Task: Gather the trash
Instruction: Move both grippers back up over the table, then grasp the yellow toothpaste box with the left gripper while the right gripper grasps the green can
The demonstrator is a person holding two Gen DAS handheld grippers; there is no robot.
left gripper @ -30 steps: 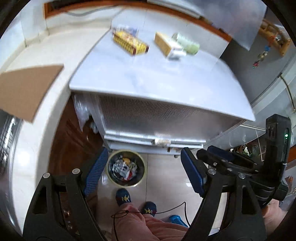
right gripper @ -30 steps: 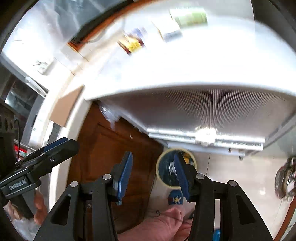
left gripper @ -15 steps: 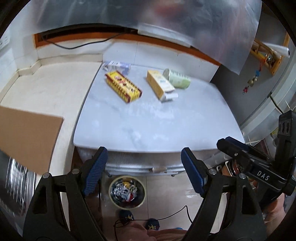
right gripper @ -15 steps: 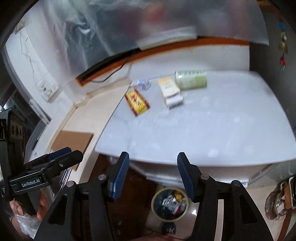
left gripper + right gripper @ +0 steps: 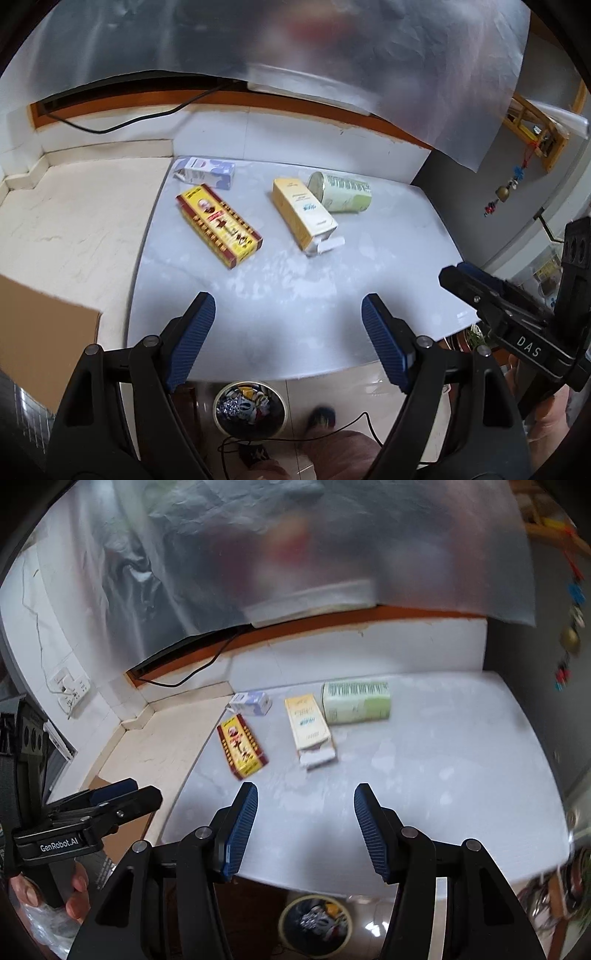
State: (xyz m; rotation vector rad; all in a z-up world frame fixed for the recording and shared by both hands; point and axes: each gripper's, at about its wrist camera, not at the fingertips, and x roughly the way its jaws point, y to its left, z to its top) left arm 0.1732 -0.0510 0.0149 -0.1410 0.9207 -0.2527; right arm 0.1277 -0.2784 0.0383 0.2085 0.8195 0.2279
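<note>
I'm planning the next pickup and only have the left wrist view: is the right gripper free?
Observer: Yes. The right gripper is open; its jaws have just been opening, with nothing between them.
Operator: Which piece of trash does its camera show nearest?
Observer: The red and yellow box, ahead and slightly left of its jaws.
Operator: Anything on the far left wall?
Observer: A wall socket, which is outside your frame.

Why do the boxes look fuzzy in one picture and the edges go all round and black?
Right wrist view: the boxes smear from motion blur. Left wrist view: they look sharper. Both views: a fisheye lens bends the table edge and darkens the corners.
</note>
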